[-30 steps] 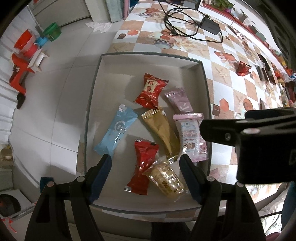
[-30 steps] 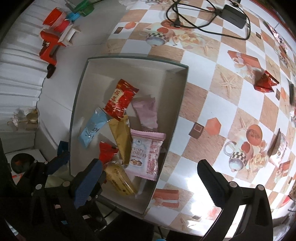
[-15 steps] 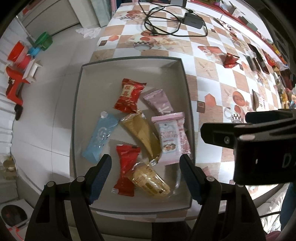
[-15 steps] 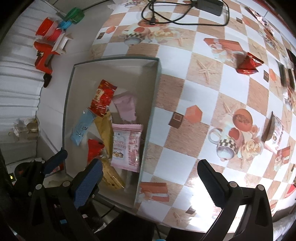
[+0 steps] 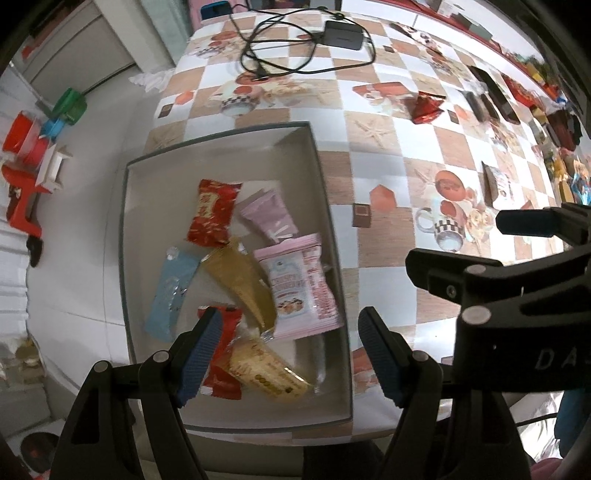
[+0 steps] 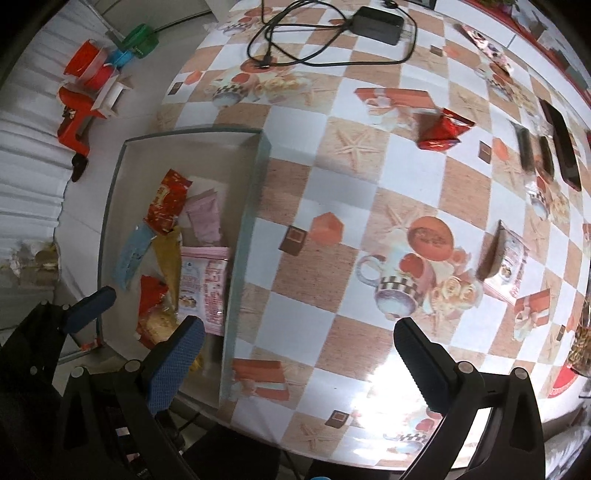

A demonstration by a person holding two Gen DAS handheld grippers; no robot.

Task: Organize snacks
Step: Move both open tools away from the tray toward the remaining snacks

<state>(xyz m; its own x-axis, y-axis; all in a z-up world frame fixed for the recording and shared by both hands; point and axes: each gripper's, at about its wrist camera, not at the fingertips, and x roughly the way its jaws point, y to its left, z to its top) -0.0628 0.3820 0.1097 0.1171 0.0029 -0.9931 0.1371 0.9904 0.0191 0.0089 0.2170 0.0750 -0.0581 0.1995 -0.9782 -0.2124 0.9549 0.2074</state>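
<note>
A grey box [image 5: 236, 129] [image 6: 243, 229] sits at the table's left corner and holds several wrapped snacks: a red one [image 5: 212, 212], a mauve one [image 5: 267, 216], a pink-white one [image 5: 299, 284] [image 6: 203, 284], a gold one [image 5: 242, 284], a light blue one [image 5: 171, 291] and a clear one [image 5: 266, 369]. My left gripper [image 5: 288, 354] is open and empty above the box's near end. My right gripper [image 6: 299, 365] is open and empty above the tablecloth, right of the box. A red snack [image 6: 441, 131] and a pink-white packet [image 6: 506, 258] lie loose on the table.
A black charger with cable [image 6: 376, 20] lies at the table's far side. Dark bars [image 6: 561, 144] and more snacks lie along the right edge. Red and green plastic items [image 5: 26, 155] sit on the floor at the left. The right gripper's body [image 5: 517, 306] shows in the left wrist view.
Both grippers have moved to the right and back from the box, so it sits further left in both views. More of the table and loose snacks show. The snacks have not moved.
</note>
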